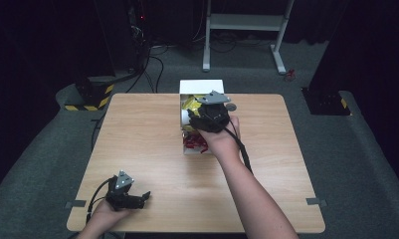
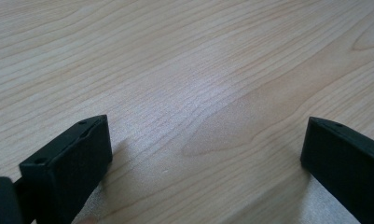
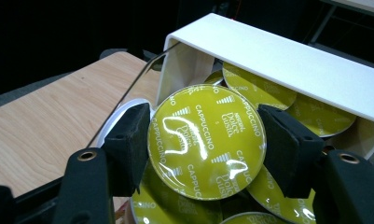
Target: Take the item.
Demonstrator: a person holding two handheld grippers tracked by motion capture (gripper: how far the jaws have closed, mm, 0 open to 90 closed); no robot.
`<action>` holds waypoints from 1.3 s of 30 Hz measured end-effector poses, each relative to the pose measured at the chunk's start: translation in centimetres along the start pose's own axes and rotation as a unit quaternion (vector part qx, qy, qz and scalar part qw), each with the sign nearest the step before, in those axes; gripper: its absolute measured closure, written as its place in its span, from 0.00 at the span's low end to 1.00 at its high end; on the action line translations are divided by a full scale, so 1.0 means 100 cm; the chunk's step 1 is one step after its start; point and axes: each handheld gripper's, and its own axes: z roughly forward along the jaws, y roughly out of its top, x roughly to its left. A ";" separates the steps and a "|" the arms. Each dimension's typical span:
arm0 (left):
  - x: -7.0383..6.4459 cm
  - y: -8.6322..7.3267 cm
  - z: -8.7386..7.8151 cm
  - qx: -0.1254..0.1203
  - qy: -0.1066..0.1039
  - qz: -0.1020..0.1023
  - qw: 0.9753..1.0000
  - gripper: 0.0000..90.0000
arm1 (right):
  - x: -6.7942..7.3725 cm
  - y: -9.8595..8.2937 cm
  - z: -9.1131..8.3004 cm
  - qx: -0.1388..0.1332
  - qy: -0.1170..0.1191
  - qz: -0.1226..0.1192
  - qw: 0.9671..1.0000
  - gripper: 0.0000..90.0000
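Observation:
A white box [image 1: 201, 87] of coffee capsules stands at the table's far middle, its lid [image 3: 287, 56] raised. My right gripper [image 1: 213, 115] hovers over the box, shut on a yellow-green capsule [image 3: 207, 140] marked "Cappuccino"; both pads [image 3: 128, 144] press its rim. More yellow-green capsules [image 3: 264, 91] lie below and behind it in the box. Red capsules [image 1: 194, 144] fill the near end of the box. My left gripper [image 1: 129, 198] rests near the table's front left corner, open, with bare wood between its fingers [image 2: 77, 163].
The wooden table [image 1: 137, 144] has wide free room left and right of the box. A small dark round object [image 1: 231, 106] lies beside the box at the far side. A white desk frame [image 1: 244, 22] and cables stand on the floor beyond.

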 end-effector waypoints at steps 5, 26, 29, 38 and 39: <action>0.000 0.000 0.000 0.000 0.000 0.000 1.000 0.03 | 0.001 0.001 -0.006 -0.013 0.004 0.001 1.000 0.42; 0.000 0.000 0.000 0.000 0.000 0.000 1.000 0.03 | 0.007 -0.004 -0.046 -0.057 0.038 0.004 0.998 0.42; 0.000 0.000 0.000 -0.001 0.001 -0.001 1.000 0.03 | 0.008 -0.007 -0.054 -0.064 0.043 0.006 0.997 0.42; 0.000 0.000 0.000 0.000 0.000 0.001 1.000 0.03 | 0.013 -0.022 -0.065 -0.063 0.057 0.012 0.996 0.42; 0.000 0.000 0.000 0.000 0.000 0.001 1.000 0.03 | 0.014 -0.024 -0.067 -0.063 0.058 0.010 0.996 0.42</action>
